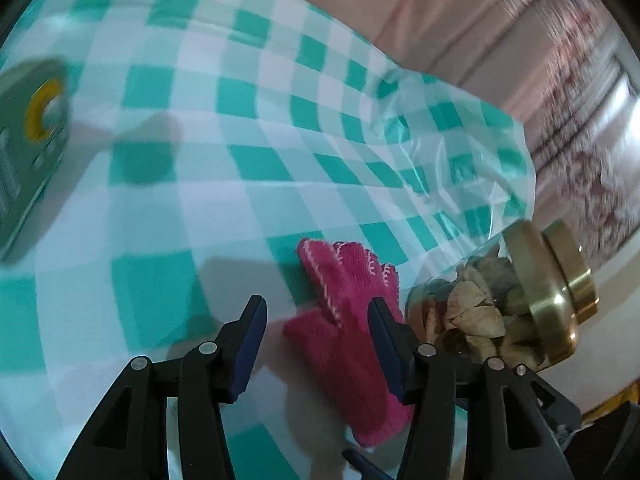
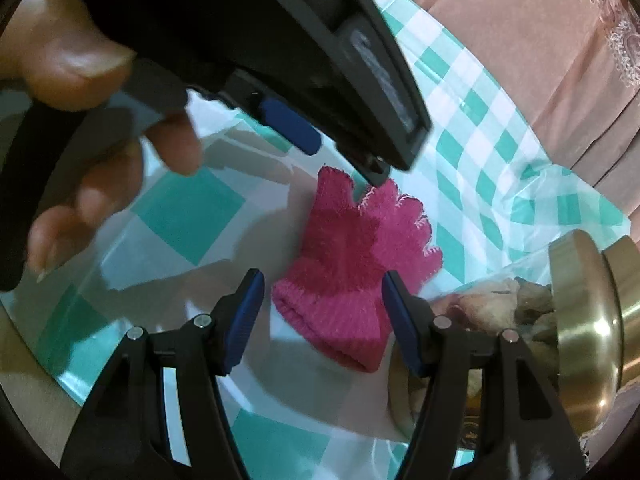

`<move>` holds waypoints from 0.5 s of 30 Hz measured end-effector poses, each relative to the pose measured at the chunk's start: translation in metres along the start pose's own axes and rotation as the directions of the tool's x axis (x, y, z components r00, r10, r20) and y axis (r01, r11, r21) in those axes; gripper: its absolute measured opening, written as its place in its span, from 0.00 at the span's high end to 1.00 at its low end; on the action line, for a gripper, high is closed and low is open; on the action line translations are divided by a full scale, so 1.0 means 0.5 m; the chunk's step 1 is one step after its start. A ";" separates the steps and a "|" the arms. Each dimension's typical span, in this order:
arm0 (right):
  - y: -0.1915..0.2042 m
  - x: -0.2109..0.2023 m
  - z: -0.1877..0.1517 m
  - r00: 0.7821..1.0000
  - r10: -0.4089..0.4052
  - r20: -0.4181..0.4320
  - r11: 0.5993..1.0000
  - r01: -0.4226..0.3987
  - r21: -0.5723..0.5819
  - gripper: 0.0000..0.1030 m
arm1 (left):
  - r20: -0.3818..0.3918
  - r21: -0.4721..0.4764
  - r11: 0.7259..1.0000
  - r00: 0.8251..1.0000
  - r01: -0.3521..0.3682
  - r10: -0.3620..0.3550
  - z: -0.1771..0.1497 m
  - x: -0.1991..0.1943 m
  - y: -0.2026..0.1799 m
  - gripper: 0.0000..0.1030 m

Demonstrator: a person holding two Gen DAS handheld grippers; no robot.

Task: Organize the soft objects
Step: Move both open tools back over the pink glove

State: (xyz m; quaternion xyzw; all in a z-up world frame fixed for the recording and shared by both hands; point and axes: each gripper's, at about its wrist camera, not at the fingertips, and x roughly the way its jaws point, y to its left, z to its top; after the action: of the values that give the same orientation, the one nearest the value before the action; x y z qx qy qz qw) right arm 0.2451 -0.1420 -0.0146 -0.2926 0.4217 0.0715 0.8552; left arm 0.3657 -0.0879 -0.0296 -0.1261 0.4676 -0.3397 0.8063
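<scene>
A small pink knitted glove (image 1: 352, 320) lies flat on the teal-and-white checked tablecloth (image 1: 240, 120). My left gripper (image 1: 318, 312) is open just above it, its right finger over the glove's palm. In the right wrist view the glove (image 2: 352, 264) lies cuff toward the camera, between the open fingers of my right gripper (image 2: 324, 292). The left gripper's body (image 2: 280, 40) and the hand holding it fill the upper left of that view, above the glove's fingertips.
A glass jar with a gold lid (image 1: 552, 292), filled with dried pieces, lies on its side right of the glove; it also shows in the right wrist view (image 2: 588, 336). A green device with a yellow ring (image 1: 36, 136) sits far left. Pink fabric (image 2: 540, 60) lies beyond the table.
</scene>
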 end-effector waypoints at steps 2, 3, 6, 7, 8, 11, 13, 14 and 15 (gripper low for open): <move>-0.003 0.005 0.001 1.000 0.010 -0.002 1.000 -0.010 0.011 0.33 | -0.005 0.051 0.999 1.000 -0.004 0.004 0.010 0.011 -0.012 0.43; -0.004 0.008 0.000 1.000 0.013 -0.003 1.000 -0.013 0.018 0.33 | -0.007 0.076 0.997 1.000 -0.004 0.004 0.016 0.018 -0.018 0.41; -0.007 0.014 0.000 1.000 0.027 -0.008 0.999 -0.027 0.035 0.31 | -0.008 0.117 0.993 1.000 -0.012 0.013 0.029 0.032 -0.026 0.40; -0.007 0.013 -0.001 1.000 0.025 -0.005 0.999 -0.024 0.039 0.30 | -0.013 0.127 0.992 1.000 -0.011 0.013 0.032 0.039 -0.027 0.40; -0.008 0.015 0.000 1.000 0.026 -0.005 0.999 -0.026 0.041 0.29 | -0.019 0.141 0.990 1.000 -0.021 0.024 0.034 0.046 -0.028 0.40; -0.014 0.018 0.001 0.999 0.042 -0.001 0.997 -0.041 0.057 0.28 | -0.044 0.215 0.976 0.998 -0.026 0.036 0.025 0.063 -0.041 0.40; -0.018 0.021 0.002 0.998 0.056 0.005 0.996 -0.056 0.068 0.28 | -0.060 0.283 0.958 0.996 -0.040 0.059 0.012 0.070 -0.054 0.43; -0.020 0.021 0.002 0.998 0.063 0.008 0.995 -0.064 0.075 0.28 | -0.068 0.320 0.945 0.994 -0.063 0.089 0.006 0.076 -0.059 0.46; -0.021 0.021 0.003 0.997 0.075 0.014 0.994 -0.076 0.084 0.28 | -0.076 0.351 0.933 0.991 -0.077 0.110 0.000 0.079 -0.063 0.49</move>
State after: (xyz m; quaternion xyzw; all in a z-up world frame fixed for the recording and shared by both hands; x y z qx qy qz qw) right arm 0.2566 -0.1513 -0.0175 -0.2397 0.4307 0.0876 0.8657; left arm 0.3651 -0.1376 -0.0398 0.0566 0.4433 -0.3835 0.8082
